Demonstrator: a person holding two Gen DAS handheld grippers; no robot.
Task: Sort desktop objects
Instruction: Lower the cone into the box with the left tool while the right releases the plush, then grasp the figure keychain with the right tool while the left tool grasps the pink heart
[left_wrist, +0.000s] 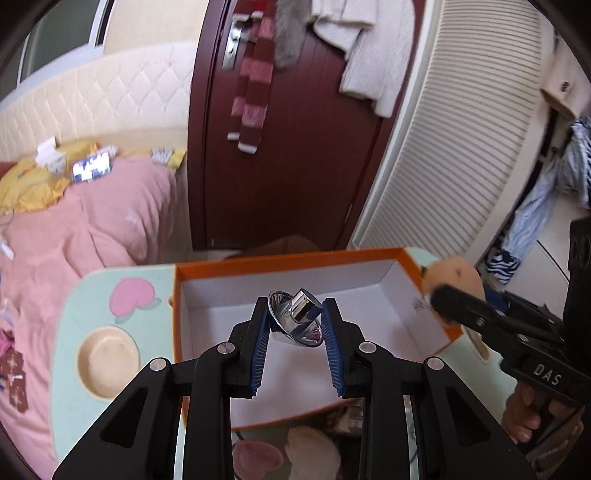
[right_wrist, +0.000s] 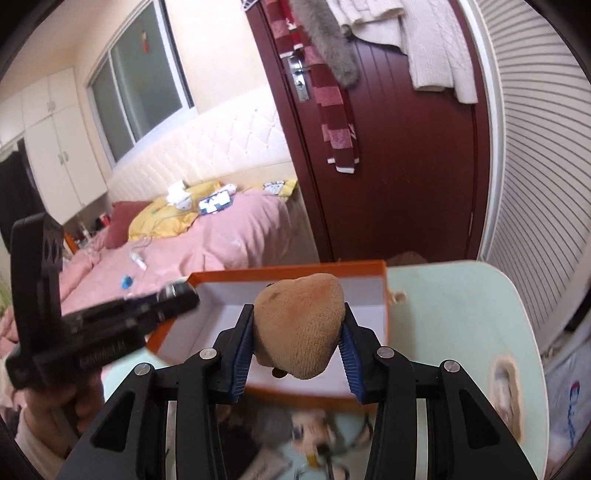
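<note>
In the left wrist view my left gripper (left_wrist: 295, 317) is shut on a shiny chrome piece (left_wrist: 295, 319), a round metal cup with a flat tab, held over the open orange box (left_wrist: 288, 260) with a white inside. My right gripper (right_wrist: 297, 332) is shut on a tan plush toy (right_wrist: 299, 328) and holds it above the same orange box (right_wrist: 288, 269). The plush toy (left_wrist: 456, 275) and the right gripper also show at the box's right edge in the left wrist view. The left gripper's body shows blurred at the left of the right wrist view.
The box sits on a pale green table (left_wrist: 110, 295) with a pink peach print and a cream round recess (left_wrist: 107, 358). A pink bed (left_wrist: 92, 221) lies to the left, a dark red door (left_wrist: 295, 147) behind, a slatted closet door (left_wrist: 461, 147) to the right. Small items lie under the grippers.
</note>
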